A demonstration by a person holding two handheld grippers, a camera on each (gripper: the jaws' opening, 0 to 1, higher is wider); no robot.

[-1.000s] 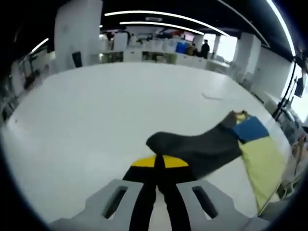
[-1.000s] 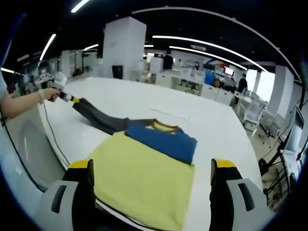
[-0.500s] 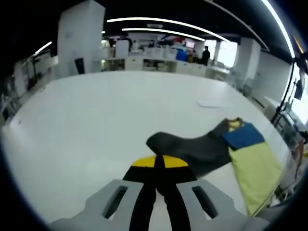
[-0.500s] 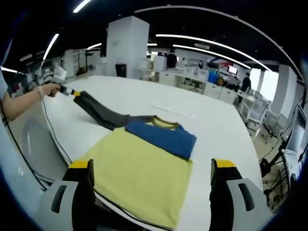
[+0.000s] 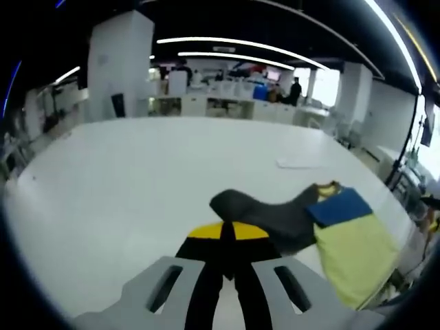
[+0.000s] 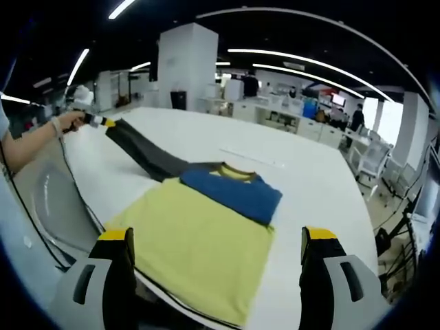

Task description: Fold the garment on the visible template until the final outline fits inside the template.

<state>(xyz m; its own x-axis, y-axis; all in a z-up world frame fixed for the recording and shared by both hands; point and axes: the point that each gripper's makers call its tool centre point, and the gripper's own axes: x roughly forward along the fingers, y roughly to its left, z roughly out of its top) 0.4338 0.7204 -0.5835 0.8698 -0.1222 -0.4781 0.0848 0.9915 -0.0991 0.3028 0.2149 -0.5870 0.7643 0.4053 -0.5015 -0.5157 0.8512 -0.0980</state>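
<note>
A shirt with a yellow body (image 6: 199, 244), a blue folded sleeve (image 6: 234, 192) and a dark grey sleeve (image 6: 144, 155) lies on the white table (image 6: 302, 179). In the left gripper view my left gripper (image 5: 227, 234) is shut on the end of the dark grey sleeve (image 5: 271, 216), which stretches away toward the blue patch (image 5: 338, 206) and yellow body (image 5: 354, 247). In the right gripper view the left gripper (image 6: 103, 121) appears at the far left, held by a hand, lifting the sleeve's end. My right gripper (image 6: 216, 251) stands open above the yellow body, nothing between its jaws.
A thin white strip (image 6: 251, 157) lies on the table beyond the shirt. The table's near edge (image 6: 165, 295) runs under the shirt's hem. A person's forearm (image 6: 27, 148) reaches in from the left. Office desks, chairs and a white pillar (image 6: 184, 69) stand behind.
The left gripper has drawn the grey sleeve out farther from the shirt body and a little higher. The right gripper stays open over the shirt.
</note>
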